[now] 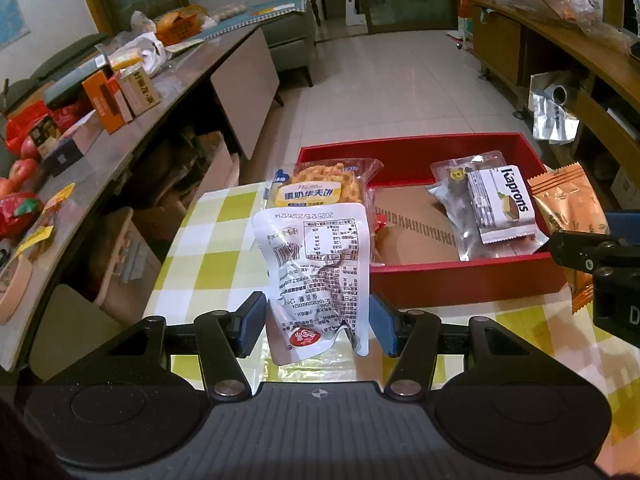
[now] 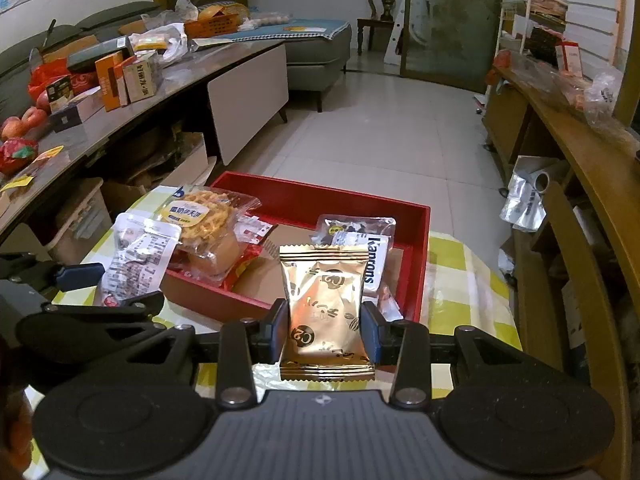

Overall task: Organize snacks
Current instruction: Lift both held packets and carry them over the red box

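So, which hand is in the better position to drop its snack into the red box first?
Probably the right. The right gripper holds the gold packet directly before the red box, over a less crowded part. The left gripper's white pouch faces the corner where the waffle pack lies.

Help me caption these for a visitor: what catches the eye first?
A gold snack packet pinched upright in the right gripper, and a white printed pouch held in the left gripper. Behind them, a red tray on the checked tablecloth already holds several snacks.

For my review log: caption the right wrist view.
Right gripper shut on a gold foil snack packet before the red cardboard tray.
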The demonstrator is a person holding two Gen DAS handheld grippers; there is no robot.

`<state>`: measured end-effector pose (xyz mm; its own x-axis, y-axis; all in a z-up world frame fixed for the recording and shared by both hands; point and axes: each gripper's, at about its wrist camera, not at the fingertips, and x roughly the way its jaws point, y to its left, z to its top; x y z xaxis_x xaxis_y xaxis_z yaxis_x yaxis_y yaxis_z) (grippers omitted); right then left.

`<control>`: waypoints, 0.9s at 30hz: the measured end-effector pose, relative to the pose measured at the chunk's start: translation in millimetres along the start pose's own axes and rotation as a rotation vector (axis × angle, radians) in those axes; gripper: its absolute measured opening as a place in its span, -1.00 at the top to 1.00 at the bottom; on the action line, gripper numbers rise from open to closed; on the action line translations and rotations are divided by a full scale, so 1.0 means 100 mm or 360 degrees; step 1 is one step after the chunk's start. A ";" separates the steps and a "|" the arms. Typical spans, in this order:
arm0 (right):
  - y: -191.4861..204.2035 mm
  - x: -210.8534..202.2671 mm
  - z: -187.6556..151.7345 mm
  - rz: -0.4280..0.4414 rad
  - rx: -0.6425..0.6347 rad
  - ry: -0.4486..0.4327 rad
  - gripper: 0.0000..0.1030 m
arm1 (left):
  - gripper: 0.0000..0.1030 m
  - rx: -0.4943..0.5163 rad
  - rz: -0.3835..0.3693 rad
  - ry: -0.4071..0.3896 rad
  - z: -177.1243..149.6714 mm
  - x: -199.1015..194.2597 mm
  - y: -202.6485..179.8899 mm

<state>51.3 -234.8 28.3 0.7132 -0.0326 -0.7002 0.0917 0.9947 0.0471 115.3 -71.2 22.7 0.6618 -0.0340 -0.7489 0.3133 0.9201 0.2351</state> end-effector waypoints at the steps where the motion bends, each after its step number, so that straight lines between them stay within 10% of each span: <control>1: 0.00 0.01 0.01 -0.0001 0.0000 0.0001 0.04 | -0.23 0.0000 0.0003 -0.0003 0.01 0.01 0.00; 27: -0.02 0.11 0.14 -0.0006 0.0000 -0.0023 0.04 | -0.23 -0.0002 0.0075 -0.0079 0.27 0.14 -0.01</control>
<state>68.5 -238.6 30.6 0.7229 -0.0377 -0.6900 0.0944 0.9945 0.0446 143.0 -83.2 28.7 0.7087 -0.0097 -0.7054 0.2798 0.9217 0.2685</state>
